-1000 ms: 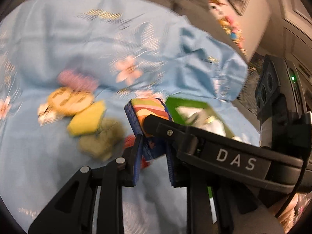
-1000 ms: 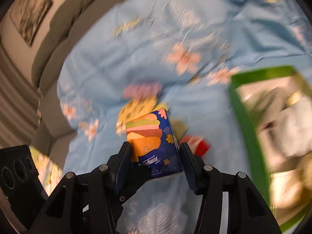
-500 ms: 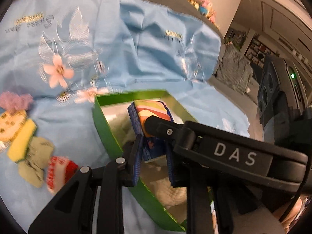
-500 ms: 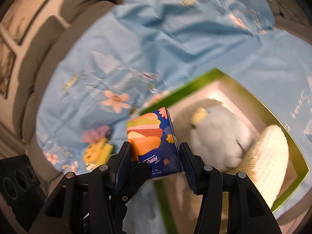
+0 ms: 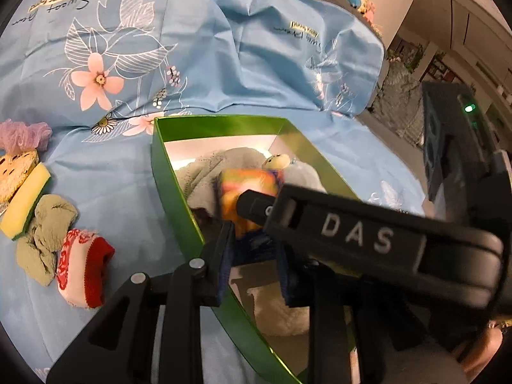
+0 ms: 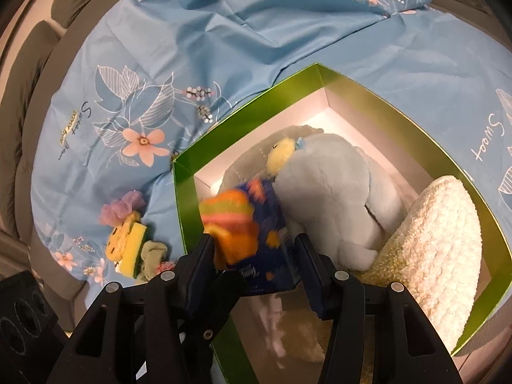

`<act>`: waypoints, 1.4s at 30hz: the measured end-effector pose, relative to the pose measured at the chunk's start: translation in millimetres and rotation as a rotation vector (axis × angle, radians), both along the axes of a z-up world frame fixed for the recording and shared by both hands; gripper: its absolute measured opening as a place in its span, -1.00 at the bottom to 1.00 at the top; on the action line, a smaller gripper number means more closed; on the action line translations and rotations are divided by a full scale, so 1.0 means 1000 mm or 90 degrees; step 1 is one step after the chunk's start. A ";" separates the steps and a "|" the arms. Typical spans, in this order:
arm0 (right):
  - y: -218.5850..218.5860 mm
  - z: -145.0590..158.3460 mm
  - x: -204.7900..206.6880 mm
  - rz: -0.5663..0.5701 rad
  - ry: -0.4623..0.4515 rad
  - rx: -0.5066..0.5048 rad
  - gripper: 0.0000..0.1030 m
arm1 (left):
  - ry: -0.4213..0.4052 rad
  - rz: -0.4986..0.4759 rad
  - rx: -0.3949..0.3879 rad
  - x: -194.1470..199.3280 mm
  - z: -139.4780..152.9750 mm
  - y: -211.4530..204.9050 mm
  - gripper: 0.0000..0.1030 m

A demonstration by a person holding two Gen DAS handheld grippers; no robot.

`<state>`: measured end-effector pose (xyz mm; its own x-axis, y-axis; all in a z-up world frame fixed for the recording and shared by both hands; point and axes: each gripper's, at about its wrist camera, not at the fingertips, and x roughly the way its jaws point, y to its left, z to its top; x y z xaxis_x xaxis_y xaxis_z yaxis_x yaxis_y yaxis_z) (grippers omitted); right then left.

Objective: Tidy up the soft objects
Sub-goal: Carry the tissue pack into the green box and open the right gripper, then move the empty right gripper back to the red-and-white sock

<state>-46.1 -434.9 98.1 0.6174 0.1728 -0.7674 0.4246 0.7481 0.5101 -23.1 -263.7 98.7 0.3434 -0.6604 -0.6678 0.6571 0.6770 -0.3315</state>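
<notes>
A blue and orange tissue pack [image 5: 248, 188] [image 6: 243, 224] hangs tilted and blurred over the open green box [image 5: 172, 185] [image 6: 184, 198]. My right gripper [image 6: 252, 246] is shut on the pack's sides. My left gripper [image 5: 254, 265] sits at the pack's lower end with its jaws opening; the pack is still between them, but the pads no longer seem to press it. Inside the box lie a light blue plush toy [image 6: 332, 198] and a cream fluffy item [image 6: 441, 240]. The right gripper's black body [image 5: 355, 233] crosses the left wrist view.
On the blue flowered sheet [image 5: 224, 48] left of the box lie a yellow sponge [image 5: 25, 201], a green sock [image 5: 44, 230], a red and white sock [image 5: 83, 268] and a purple scrunchie [image 5: 22, 134]. Grey sofa cushions [image 6: 28, 96] edge the sheet.
Both grippers carried the tissue pack from above the loose items to over the green box. The left jaws have widened and the pack now tilts and blurs.
</notes>
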 end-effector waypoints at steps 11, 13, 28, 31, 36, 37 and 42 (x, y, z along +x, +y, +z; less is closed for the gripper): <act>0.007 0.029 -0.010 -0.025 -0.061 -0.058 0.54 | -0.068 0.070 -0.036 -0.016 0.025 0.068 0.45; 0.015 0.036 -0.009 -0.011 -0.080 -0.070 0.60 | -0.064 0.099 -0.044 -0.015 0.027 0.090 0.52; 0.113 0.039 0.015 0.122 -0.132 -0.092 0.68 | -0.006 0.340 0.009 0.011 -0.023 0.259 0.64; 0.142 0.018 0.033 0.157 -0.080 -0.115 0.68 | 0.029 0.379 0.022 0.021 -0.038 0.274 0.64; 0.176 -0.024 0.057 0.185 0.006 -0.137 0.68 | 0.046 0.407 0.028 0.027 -0.041 0.284 0.64; 0.179 -0.030 0.059 0.183 0.017 -0.143 0.68 | 0.045 0.407 0.030 0.028 -0.041 0.285 0.64; 0.193 -0.057 0.067 0.190 0.072 -0.189 0.15 | 0.045 0.419 0.046 0.030 -0.043 0.291 0.64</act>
